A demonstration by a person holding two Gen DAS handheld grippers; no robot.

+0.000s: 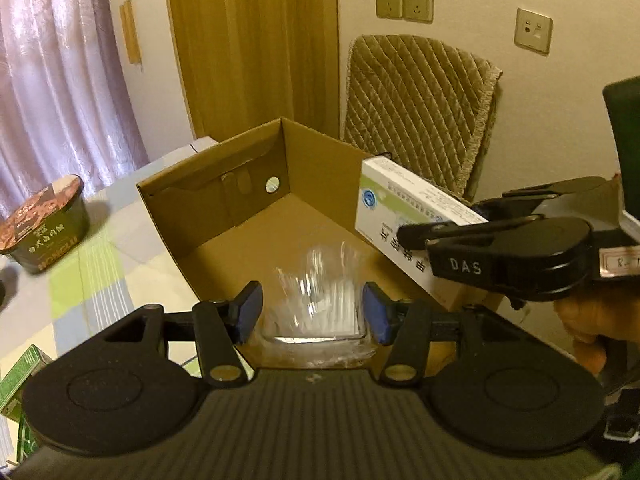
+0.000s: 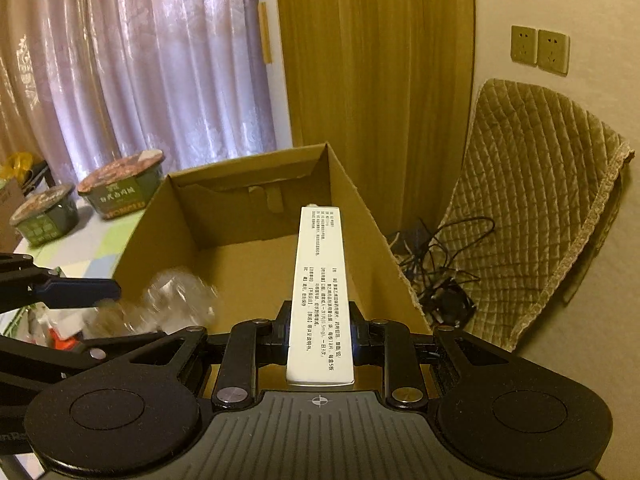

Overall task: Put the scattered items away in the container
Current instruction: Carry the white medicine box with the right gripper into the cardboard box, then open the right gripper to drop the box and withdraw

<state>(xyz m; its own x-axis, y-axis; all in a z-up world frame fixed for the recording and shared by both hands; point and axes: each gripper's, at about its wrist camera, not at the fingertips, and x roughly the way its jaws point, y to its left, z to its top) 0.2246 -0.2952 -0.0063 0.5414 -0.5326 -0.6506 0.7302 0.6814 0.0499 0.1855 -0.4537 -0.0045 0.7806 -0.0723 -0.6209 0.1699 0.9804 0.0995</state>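
Both grippers are loaded over the cardboard box (image 1: pixel 256 216). Your right gripper (image 2: pixel 320 340) is clamped across the narrow sides of a long white medicine carton (image 2: pixel 320 288), taking it near its rear end, so most of its length sticks out ahead over the box's right wall. Your left gripper (image 1: pixel 312 312) has its blue pads (image 1: pixel 250 312) set against either side of a clear crinkled plastic packet (image 1: pixel 316 300), which hangs blurred just inside the near edge of the box.

Judge the carton as light and stiff but thin-walled: squeeze harder and it will likely dent, and held so far back it may droop or swing, so lower it nose first before letting go. The packet looks soft, slick and nearly weightless; it could slip or cling to a pad, so release it low in the box.

Two instant-noodle bowls (image 2: pixel 120 192) wait on the checked worktop (image 1: pixel 100 264) to the left, and a green box (image 1: pixel 18 376) sits near your left gripper.
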